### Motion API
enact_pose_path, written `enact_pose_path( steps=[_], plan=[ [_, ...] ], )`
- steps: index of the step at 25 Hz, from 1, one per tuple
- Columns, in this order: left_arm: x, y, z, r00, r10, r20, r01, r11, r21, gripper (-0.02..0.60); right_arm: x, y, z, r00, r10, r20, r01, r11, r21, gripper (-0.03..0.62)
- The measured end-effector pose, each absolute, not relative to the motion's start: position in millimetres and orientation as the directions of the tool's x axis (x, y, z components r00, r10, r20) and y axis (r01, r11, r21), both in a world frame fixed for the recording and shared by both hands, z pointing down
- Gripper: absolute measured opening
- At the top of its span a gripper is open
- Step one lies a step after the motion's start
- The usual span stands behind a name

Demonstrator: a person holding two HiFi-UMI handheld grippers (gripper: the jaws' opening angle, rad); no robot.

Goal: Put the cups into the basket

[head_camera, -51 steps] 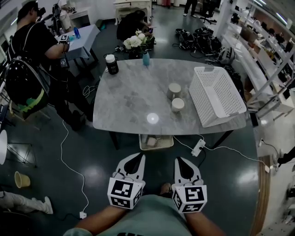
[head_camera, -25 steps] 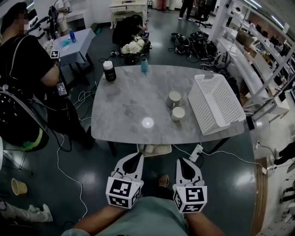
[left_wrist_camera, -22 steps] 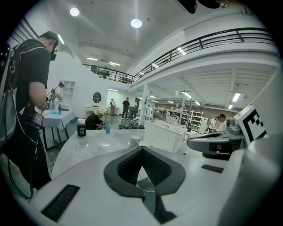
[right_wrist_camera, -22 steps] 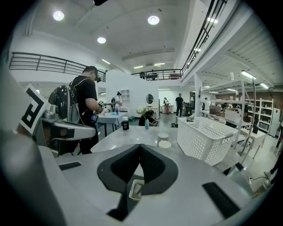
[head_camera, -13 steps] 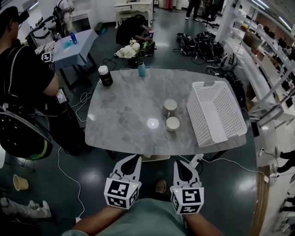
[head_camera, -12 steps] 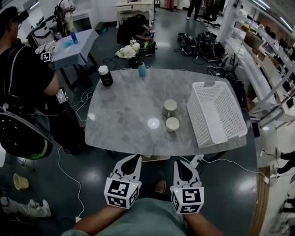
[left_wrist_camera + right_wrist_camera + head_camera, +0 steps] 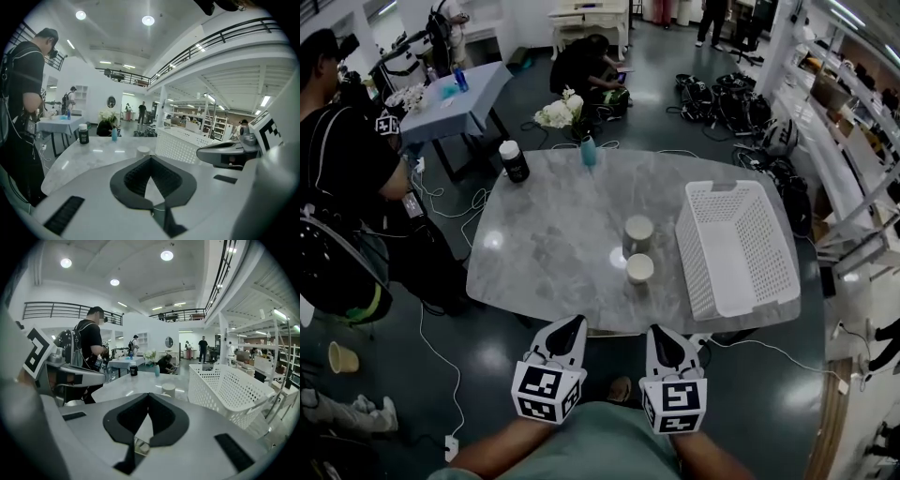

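Right now nothing is in hand: the left gripper [image 7: 570,325] and the right gripper [image 7: 660,332] both hang off the table's near edge, short of it, each with its jaws pressed together and nothing between them. Both cups stand upright in the right half of the table [image 7: 553,234]. The nearer cup [image 7: 640,268] is close to the near edge and the farther cup [image 7: 638,232] is just behind it. The two are near each other but apart, and both are just left of the basket [image 7: 736,253], which lies along the right edge and looks empty. The first hazard, as I judge it, is arriving with the jaws closed: tips that meet would push a cup rather than take it, and the nearer cup has little table between it and the near edge. The second is the pair's closeness: jaws opened wide round one cup could knock the other over or shove it against the basket's wall. Carrying a cup too low over that wall could catch the rim and drag the light-looking basket toward the right edge. The dark jar [image 7: 514,161] and blue bottle [image 7: 589,150] by the far edge look safely out of the way.
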State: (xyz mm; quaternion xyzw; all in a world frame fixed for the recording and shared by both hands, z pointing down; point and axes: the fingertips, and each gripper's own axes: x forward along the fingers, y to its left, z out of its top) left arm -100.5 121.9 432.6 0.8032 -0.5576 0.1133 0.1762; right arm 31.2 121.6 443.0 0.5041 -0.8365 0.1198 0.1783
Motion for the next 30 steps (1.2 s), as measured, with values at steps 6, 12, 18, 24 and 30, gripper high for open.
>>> enact_pose_path(
  steps=[6,12,18,24,30],
  plan=[
    [-91,118,434,0.331,-0.86,0.389,-0.944,-0.296,0.148,0.002,41,108,444,-0.439,-0.791,0.425,-0.878,0.478,-0.017,0.012],
    [-96,104,436,0.327,-0.858,0.397,-0.945,-0.293,0.144,0.002,41,97,455,-0.429,-0.782,0.451,-0.882,0.471,-0.022,0.012],
    [-95,76,440,0.366,-0.836,0.41,-0.931,-0.334,0.151,0.002,38,80,459,-0.398,-0.784,0.476,-0.897,0.442,-0.022,0.012],
    [-98,40,441,0.406,-0.816,0.41,-0.913,-0.381,0.147,0.002,31,53,459,-0.37,-0.788,0.492,-0.912,0.41,-0.029,0.012],
    [-103,11,448,0.443,-0.797,0.41,-0.895,-0.422,0.146,0.002,22,28,464,-0.344,-0.791,0.506,-0.921,0.388,-0.019,0.014]
  ],
)
